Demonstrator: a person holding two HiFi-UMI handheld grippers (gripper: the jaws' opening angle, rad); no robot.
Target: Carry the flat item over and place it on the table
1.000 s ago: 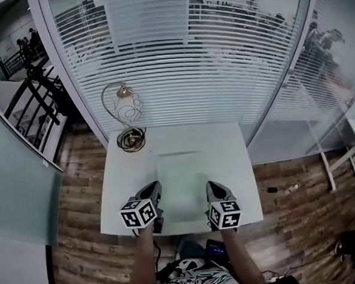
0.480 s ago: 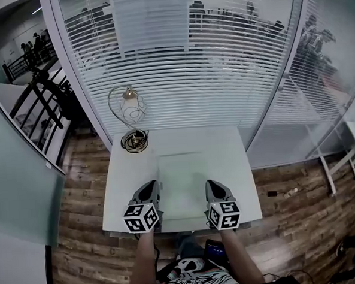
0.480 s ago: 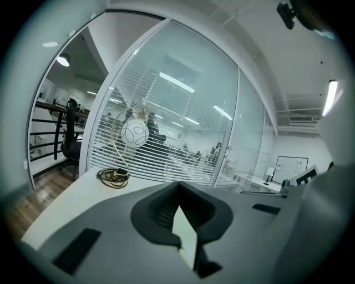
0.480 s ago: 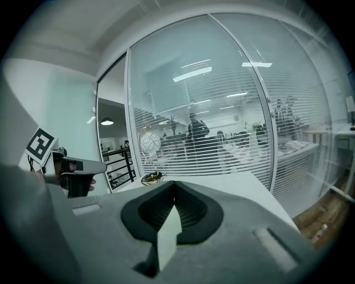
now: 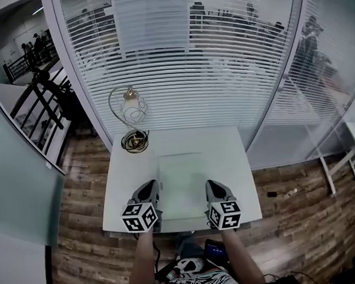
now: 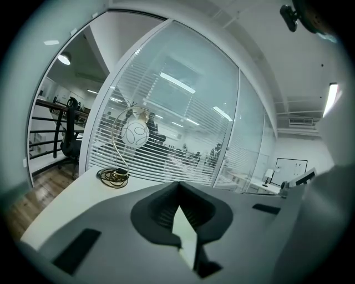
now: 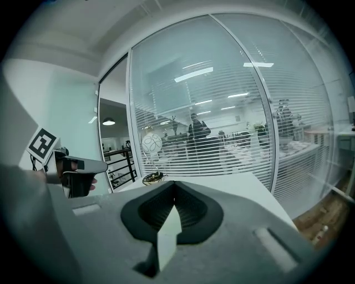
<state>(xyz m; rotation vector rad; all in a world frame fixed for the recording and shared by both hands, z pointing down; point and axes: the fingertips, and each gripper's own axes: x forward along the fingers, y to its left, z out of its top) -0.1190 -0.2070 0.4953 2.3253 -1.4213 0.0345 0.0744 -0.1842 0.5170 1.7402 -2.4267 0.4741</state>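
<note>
A pale, flat rectangular sheet (image 5: 183,183) lies over the near half of the white table (image 5: 233,165). I cannot tell whether it rests on the tabletop or hangs just above it. My left gripper (image 5: 151,188) is shut on the sheet's left edge. My right gripper (image 5: 212,185) is shut on its right edge. In the left gripper view the sheet (image 6: 186,236) shows as a thin white wedge between the closed jaws. The right gripper view shows the sheet (image 7: 168,233) pinched the same way.
A desk lamp (image 5: 130,106) with a round wire shade stands at the table's far left corner, with a coiled cord (image 5: 135,141) at its base. A glass wall with blinds (image 5: 185,66) runs right behind the table. Wooden floor lies on both sides.
The head view has shifted slightly, so the table sits a little more to the right and sharper. Both grippers keep their hold on the sheet in nearly the same place.
</note>
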